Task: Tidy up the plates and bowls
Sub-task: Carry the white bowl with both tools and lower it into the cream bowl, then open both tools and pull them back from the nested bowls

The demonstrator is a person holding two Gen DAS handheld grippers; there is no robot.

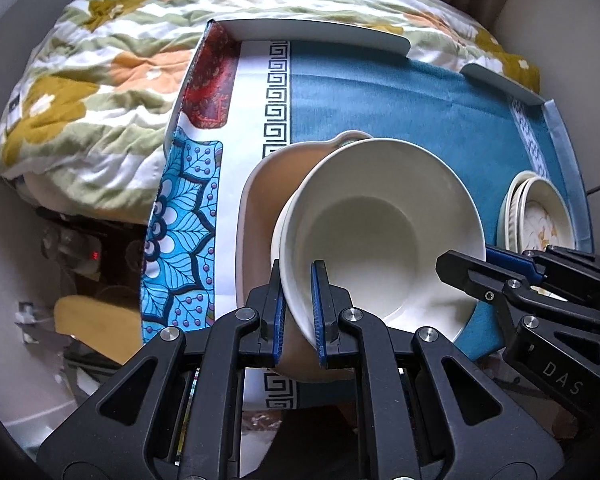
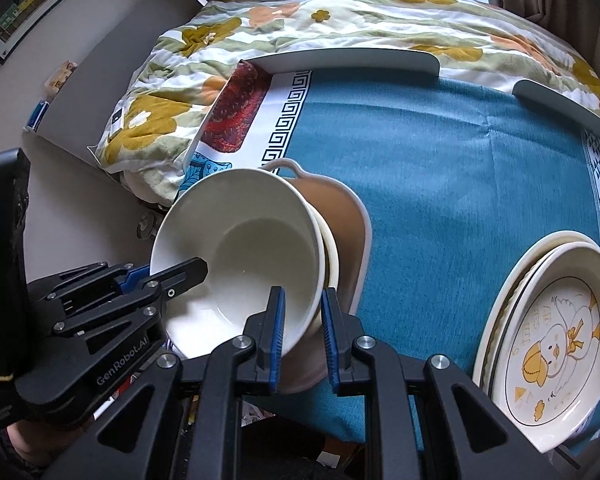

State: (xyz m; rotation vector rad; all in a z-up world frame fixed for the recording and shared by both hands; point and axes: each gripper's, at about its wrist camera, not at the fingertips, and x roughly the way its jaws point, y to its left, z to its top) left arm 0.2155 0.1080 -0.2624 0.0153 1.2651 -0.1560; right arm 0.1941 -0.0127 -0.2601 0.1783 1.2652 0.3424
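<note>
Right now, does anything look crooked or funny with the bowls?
Yes. The white bowl is tipped up on its side, not sitting flat. Both the left gripper and the right gripper straddle its rim, over the tan dish on the blue tablecloth. Nothing looks spilled or broken; the plates are stacked neatly.

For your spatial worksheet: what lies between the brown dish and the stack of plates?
Only bare blue tablecloth separates the brown dish from the plate stack, seen in the right wrist view.

Blue-clothed table (image 2: 440, 152), tan dish (image 2: 348, 216), stacked plates (image 2: 548, 320)
</note>
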